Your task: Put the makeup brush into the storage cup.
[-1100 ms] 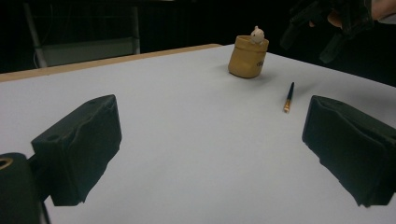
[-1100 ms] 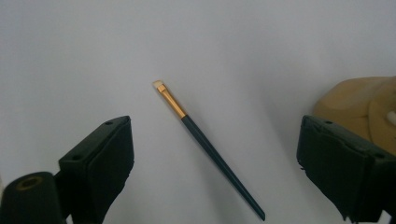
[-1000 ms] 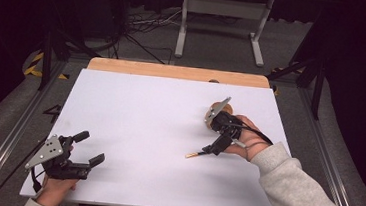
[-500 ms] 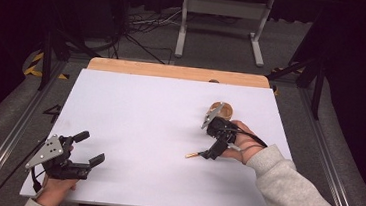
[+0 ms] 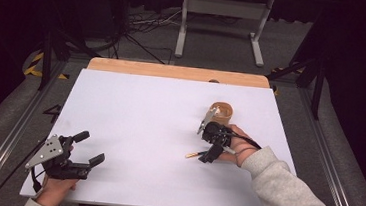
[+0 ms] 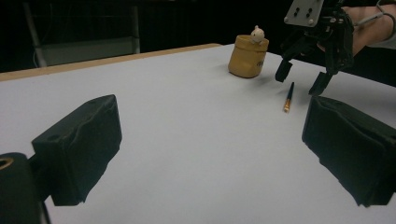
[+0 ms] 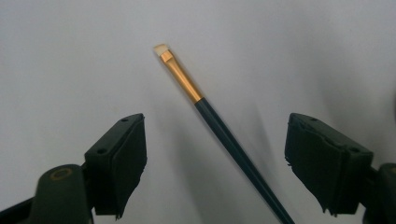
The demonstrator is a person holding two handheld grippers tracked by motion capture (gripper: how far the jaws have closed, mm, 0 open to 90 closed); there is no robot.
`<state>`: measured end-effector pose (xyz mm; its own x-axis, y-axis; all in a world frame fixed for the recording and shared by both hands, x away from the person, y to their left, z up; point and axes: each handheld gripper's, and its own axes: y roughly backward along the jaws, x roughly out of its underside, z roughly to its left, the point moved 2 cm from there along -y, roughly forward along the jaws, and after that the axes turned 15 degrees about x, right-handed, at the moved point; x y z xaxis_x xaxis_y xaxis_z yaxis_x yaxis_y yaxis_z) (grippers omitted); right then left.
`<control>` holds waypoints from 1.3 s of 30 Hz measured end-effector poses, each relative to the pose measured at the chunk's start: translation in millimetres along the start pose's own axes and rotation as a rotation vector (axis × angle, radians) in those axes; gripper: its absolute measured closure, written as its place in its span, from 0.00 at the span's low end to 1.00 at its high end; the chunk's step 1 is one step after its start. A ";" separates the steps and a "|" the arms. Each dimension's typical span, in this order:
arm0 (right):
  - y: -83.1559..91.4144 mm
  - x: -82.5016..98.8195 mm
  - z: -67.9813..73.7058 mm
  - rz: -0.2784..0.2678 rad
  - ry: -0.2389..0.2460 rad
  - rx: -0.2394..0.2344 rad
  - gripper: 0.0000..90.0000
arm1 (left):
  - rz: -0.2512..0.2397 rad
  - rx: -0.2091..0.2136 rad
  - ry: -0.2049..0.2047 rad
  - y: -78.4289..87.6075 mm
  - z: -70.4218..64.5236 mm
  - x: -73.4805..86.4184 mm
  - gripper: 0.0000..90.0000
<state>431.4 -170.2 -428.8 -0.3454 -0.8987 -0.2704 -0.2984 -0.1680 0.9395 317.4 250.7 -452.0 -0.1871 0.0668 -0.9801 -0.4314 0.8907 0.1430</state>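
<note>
At the near left corner of the white-topped desk (image 5: 145,110), the left tool (image 5: 89,148) was held low in a hand (image 5: 55,188), its jaws spread wide with nothing between them and only bare white surface ahead. A grey three-cornered plate (image 5: 46,152) sat on top of it.

Farther right, a thin paintbrush (image 5: 195,155) lay flat on the desk, with a dark blue handle, a gold ferrule and a pale bristle tip. In the right tool's own view the paintbrush (image 7: 219,127) ran diagonally between the two black jaws, the bristle end pointing away and the handle passing out of the bottom edge. The right tool (image 5: 213,151) hung over the handle end with its jaws spread wide on either side of it; neither pad touched the brush. From the left tool's camera, that tool (image 6: 302,74) stood just above the desk, the brush (image 6: 288,97) lying below its tips.

Just behind the right hand (image 5: 235,145) stood a small tan wooden cup (image 5: 220,113), upright, with a small pale figure (image 6: 256,33) perched on its rim.
</note>
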 end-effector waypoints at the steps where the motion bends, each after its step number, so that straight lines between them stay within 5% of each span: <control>1: 0.0 0.0 0.0 0.000 0.000 0.000 0.24 | 0.000 0.000 0.000 0.0 0.0 0.1 0.06; 14: -11.2 2.2 0.3 0.033 0.020 0.008 0.32 | 0.002 0.000 0.002 -0.3 0.6 0.4 0.06; 25: -13.2 0.4 1.9 0.042 0.070 0.048 0.54 | 0.003 -0.003 0.005 0.1 0.9 0.3 0.06; 39: -10.4 -1.7 4.4 0.050 0.160 0.028 0.82 | 0.004 -0.002 0.006 0.2 0.6 0.2 0.06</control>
<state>431.2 -165.2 -439.1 -0.2152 -0.9589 -0.1847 -0.3103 -0.1122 0.9440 317.8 251.1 -452.2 -0.1944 0.0679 -0.9786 -0.4324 0.8895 0.1477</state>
